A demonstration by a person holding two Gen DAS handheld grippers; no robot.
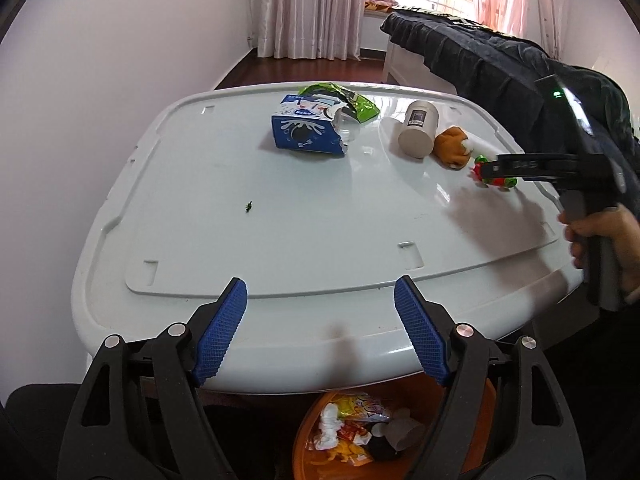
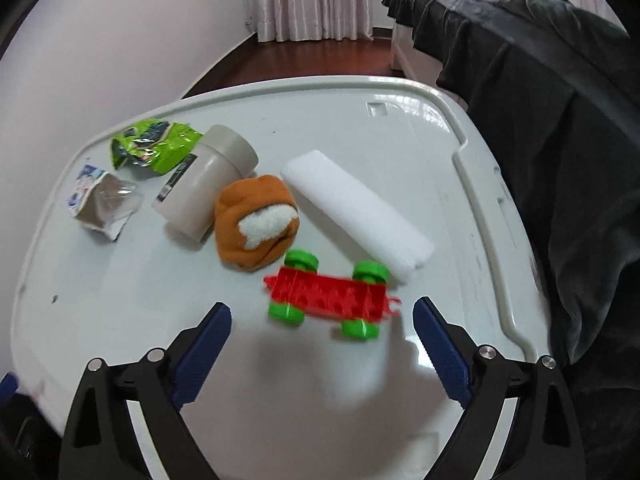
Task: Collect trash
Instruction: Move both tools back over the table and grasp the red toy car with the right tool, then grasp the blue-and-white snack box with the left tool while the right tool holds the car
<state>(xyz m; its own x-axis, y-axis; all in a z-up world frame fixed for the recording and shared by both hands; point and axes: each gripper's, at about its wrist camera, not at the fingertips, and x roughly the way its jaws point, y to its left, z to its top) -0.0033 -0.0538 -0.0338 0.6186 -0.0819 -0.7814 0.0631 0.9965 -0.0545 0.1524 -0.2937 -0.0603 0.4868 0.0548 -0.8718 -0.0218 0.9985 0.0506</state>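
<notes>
A torn blue milk carton (image 1: pixel 306 131) and a crumpled green wrapper (image 1: pixel 344 100) lie at the far side of the white table (image 1: pixel 224 208); both also show in the right wrist view, carton (image 2: pixel 102 202) and wrapper (image 2: pixel 154 148). An orange bin (image 1: pixel 486 416) holding several pieces of trash sits below the table's near edge. My left gripper (image 1: pixel 320 300) is open and empty over the near edge, above the bin. My right gripper (image 2: pixel 322 322) is open and empty, just short of a red toy car with green wheels (image 2: pixel 330 294).
A beige jar (image 2: pixel 208 184) lies on its side beside an orange plush toy (image 2: pixel 256 224) and a white foam block (image 2: pixel 360 210). A small green scrap (image 1: pixel 249 207) lies mid-table. A dark cloth-covered bed (image 2: pixel 560 140) borders the table's right side.
</notes>
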